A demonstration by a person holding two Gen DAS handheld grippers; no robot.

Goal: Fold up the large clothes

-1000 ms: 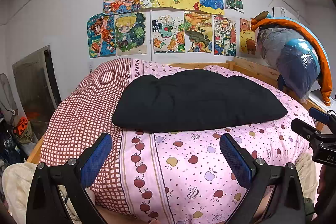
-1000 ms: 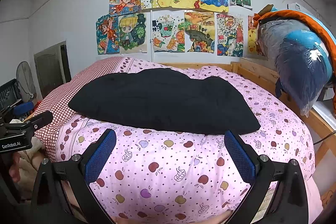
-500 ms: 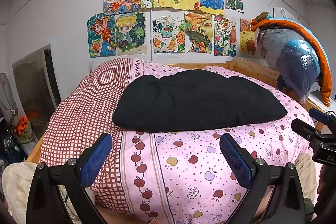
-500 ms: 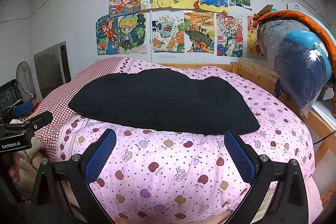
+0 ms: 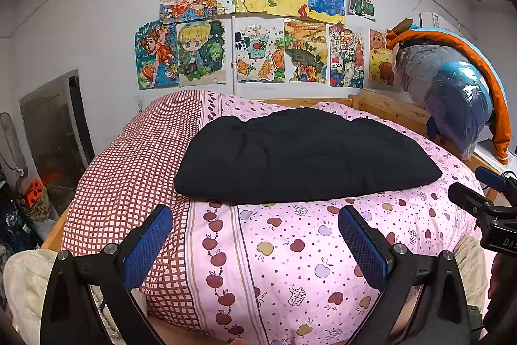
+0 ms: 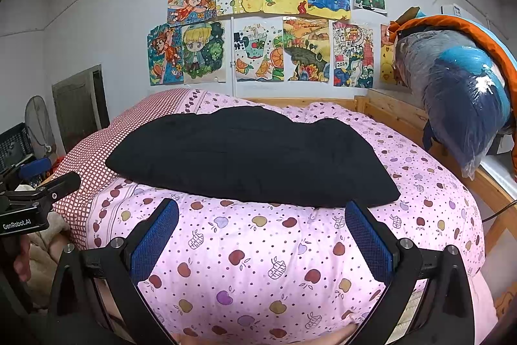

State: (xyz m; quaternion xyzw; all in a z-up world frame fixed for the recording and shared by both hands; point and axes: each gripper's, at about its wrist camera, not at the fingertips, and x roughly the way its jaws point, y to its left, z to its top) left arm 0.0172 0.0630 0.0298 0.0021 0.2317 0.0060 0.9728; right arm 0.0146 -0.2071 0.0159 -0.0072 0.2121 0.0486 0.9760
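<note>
Nearest, left gripper (image 5: 255,235) and right gripper (image 6: 261,231) side by side at the foot of the bed, fingers (image 5: 147,243) spread wide, nothing between them, clear of any cloth. Just past the blue pads, bare pink quilt (image 6: 258,248) with apple print, checked red toward the left. Farther up, mid-bed, the black garment (image 5: 303,157): lying flat on the quilt, a compact, roughly rectangular dark slab, thick at its near edge as if layered, surface faintly creased, no sleeves or collar to make out. Judged mostly or fully folded already; at most a last fold or tidying left, though layer count impossible to tell. Beyond, wooden headboard (image 6: 310,102), bagged bedding (image 6: 462,92) at the right, drawings (image 5: 258,31) taped on the wall.
</note>
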